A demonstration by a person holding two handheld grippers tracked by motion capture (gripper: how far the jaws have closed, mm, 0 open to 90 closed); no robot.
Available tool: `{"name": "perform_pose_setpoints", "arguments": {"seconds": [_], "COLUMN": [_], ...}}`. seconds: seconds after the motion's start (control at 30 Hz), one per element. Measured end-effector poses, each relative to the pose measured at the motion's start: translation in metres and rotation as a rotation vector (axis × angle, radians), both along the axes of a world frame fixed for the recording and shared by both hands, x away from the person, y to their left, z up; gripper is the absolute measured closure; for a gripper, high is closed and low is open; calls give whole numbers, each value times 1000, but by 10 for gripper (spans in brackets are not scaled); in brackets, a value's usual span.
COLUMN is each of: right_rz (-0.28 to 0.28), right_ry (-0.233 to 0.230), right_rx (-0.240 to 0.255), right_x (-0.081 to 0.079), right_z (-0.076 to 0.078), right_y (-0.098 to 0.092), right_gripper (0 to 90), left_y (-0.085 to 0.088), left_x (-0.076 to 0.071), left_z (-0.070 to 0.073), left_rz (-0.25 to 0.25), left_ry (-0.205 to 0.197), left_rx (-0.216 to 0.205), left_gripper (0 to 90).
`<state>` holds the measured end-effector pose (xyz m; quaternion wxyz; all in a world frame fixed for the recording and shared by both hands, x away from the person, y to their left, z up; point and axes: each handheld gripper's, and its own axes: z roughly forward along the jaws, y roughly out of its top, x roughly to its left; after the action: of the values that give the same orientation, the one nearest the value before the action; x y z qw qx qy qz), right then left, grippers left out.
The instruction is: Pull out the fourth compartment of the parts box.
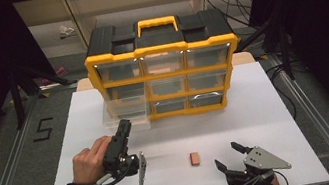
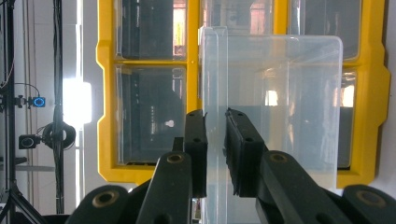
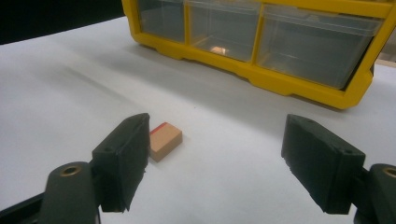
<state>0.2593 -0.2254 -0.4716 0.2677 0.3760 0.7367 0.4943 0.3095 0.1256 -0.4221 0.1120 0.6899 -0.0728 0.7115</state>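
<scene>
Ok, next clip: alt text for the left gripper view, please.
The left tongs pinch the front wall of a clear plastic drawer that is pulled out of a yellow-framed organizer. The view is turned on its side, and other clear drawers sit shut in the frame behind.

- The right gripper (image 3: 215,158) is hovering low over the white table (image 3: 70,79), jaws standing wide apart.
- A small brown block (image 3: 165,141) is lying just beside its left jaw.
- Farther off, the yellow drawer cabinet (image 3: 261,77) is sitting on the table.
</scene>
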Motion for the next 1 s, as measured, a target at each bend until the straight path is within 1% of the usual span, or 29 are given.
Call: {"name": "perform_pose_setpoints", "arguments": {"seconds": [0.07,0.1,0.13,0.27,0.47,0.5,0.53,0.6,0.7,0.73,0.83,1.0], "right_rz": [0,1,1,1,1,1,1,2,2,2,3,4], "right_ry": [0,-1,0,2,0,-1,-1,-1,0,0,0,-1], "right_rx": [-7,-10,-13,-18,-10,-9,-8,-8,-7,-7,-5,-5], "right_x": [0,0,0,0,0,0,0,0,0,0,0,0], "right_z": [0,0,-1,-1,0,0,0,0,0,0,0,0], "right_y": [0,1,1,1,1,1,1,1,1,1,0,0], "right_gripper": [248,249,249,250,249,249,249,249,249,249,248,248], "left_y": [1,1,1,3,3,3,4,3,1,1,2,2], "left_x": [-1,-1,-2,-4,-6,-5,-6,-5,-6,-6,-6,-6], "left_z": [-1,-2,-3,-4,-4,-5,-5,-7,-9,-10,-10,-11], "left_rz": [-2,-9,-7,-4,-10,-17,-12,-16,-18,-17,-23,-24], "left_ry": [3,2,5,4,4,3,3,2,5,1,5,7], "left_rx": [2,-5,1,-2,-8,-18,-10,-12,-3,1,-10,-8], "left_gripper": [790,789,788,787,787,787,786,785,781,780,779,770]}}
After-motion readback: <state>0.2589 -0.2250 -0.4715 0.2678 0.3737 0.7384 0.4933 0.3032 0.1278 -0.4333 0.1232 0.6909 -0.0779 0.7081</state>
